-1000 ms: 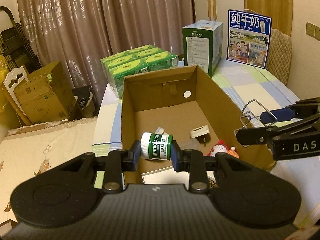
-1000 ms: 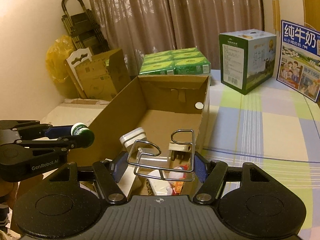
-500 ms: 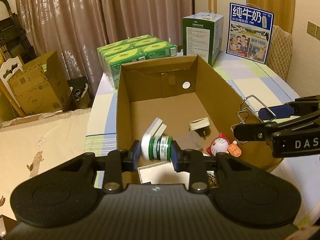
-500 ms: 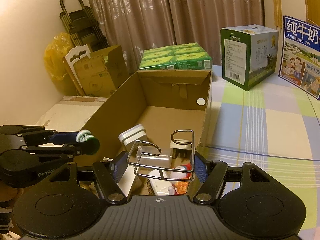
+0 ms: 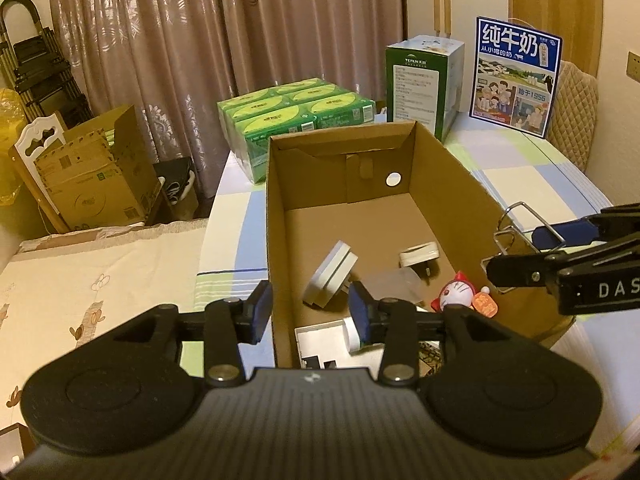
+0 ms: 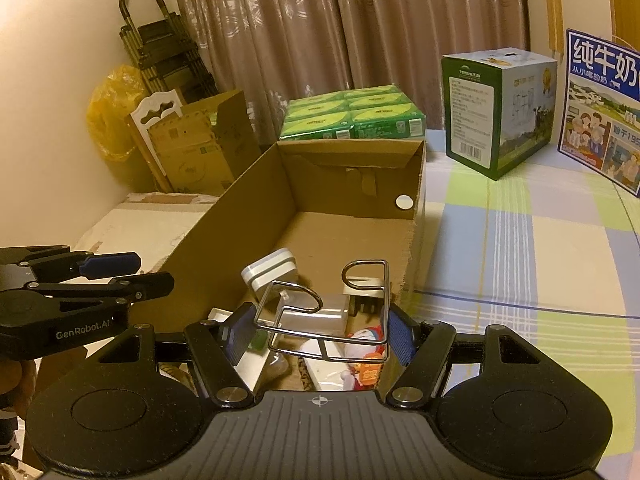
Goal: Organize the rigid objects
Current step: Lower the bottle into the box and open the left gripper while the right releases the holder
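**A:** Start at your right fingers (image 6: 316, 334). What do they have?

**B:** They are closed on the thin silver bent-wire rack (image 6: 326, 312), one blue pad on each side of it. It hangs over the near end of the big open brown cardboard box (image 6: 224, 220). I think it is light and stiff, but wire is smooth and can slip or swing. Holding it low on its two straight side wires, as you do now, looks like the best spot.

**B:** Now your left fingers (image 5: 310, 312). They are opening, and nothing is between the pads.

**A:** Where did the little jar go?

**B:** A second ago your left fingers were squeezing a small round green-and-white jar over the box. Now they have let go. I can see a white end with a bit of green (image 5: 354, 334) low in the box, right behind your right-hand pad. That is probably the jar, but most of it is hidden. It looked hard and smooth, so it may roll.

**A:** What else is in the box?

**B:** A white flat block (image 5: 330, 274) leaning up, a white plug (image 5: 418, 254), and a small red-and-white cat toy (image 5: 456, 294). The right fingers and the wire rack have not changed. The box sits on the checked desk (image 6: 540, 248).
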### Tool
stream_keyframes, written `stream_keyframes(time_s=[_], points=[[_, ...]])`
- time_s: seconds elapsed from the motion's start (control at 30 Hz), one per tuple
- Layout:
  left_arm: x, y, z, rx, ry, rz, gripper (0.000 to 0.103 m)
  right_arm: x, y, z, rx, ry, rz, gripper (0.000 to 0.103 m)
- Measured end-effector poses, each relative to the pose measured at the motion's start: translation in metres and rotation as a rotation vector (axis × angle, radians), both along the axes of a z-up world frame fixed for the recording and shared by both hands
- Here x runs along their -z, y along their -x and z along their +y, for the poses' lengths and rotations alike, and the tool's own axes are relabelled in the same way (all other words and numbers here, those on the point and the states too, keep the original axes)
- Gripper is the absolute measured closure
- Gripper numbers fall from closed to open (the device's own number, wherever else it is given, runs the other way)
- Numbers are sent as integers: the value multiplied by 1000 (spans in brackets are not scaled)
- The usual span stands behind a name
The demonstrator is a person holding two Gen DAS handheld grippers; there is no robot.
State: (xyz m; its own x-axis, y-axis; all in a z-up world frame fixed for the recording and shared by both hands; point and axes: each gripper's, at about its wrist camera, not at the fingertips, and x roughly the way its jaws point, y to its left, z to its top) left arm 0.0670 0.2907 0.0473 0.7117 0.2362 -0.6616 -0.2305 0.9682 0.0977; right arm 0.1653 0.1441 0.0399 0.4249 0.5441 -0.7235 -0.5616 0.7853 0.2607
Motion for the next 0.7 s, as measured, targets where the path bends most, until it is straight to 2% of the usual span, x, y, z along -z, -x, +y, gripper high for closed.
stream_keyframes(time_s=[0.27, 0.47, 0.7], points=[[1, 5, 1, 4, 8, 1, 64, -1, 2, 4, 0, 2, -1, 38], [2, 7, 2, 2, 4, -5, 63, -2, 0, 4, -7, -38, 6, 38], [1, 11, 0, 3, 3, -21, 51, -11, -2, -6, 15, -91, -29, 37]])
